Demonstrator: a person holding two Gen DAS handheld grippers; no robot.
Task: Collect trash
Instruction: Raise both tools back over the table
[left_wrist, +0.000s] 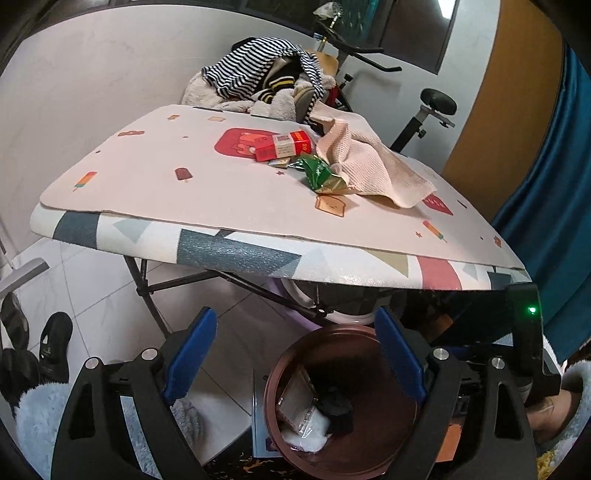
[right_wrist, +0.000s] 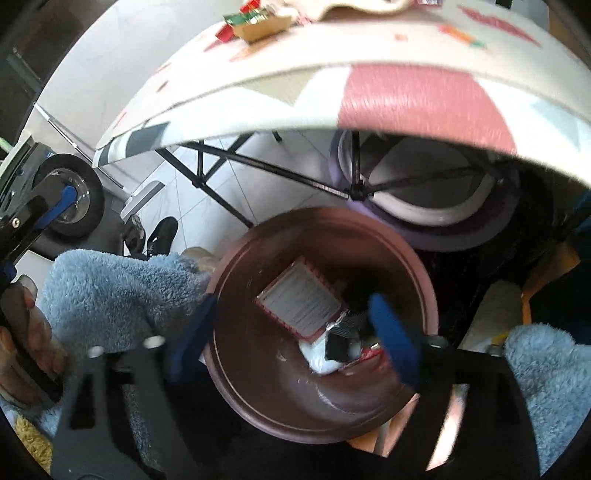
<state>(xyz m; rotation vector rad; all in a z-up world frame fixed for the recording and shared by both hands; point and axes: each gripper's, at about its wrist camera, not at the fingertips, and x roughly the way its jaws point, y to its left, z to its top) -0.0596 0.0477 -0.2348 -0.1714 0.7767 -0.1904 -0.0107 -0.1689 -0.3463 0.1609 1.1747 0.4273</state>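
White floor tiles under a folding table (left_wrist: 236, 254), with a brown bin (right_wrist: 424, 295) below its edge.
Inside the bin lie a red-edged packet (right_wrist: 299, 295), white plastic and something black too blurred to name. On the table, a red box (left_wrist: 282, 146) and green wrapper (left_wrist: 317, 171) sit beside a pink cloth (left_wrist: 369, 162). Right tongs (right_wrist: 295, 332) hang open above the bin's mouth, empty; left tongs (left_wrist: 295, 354) open too, tilted down beside it.
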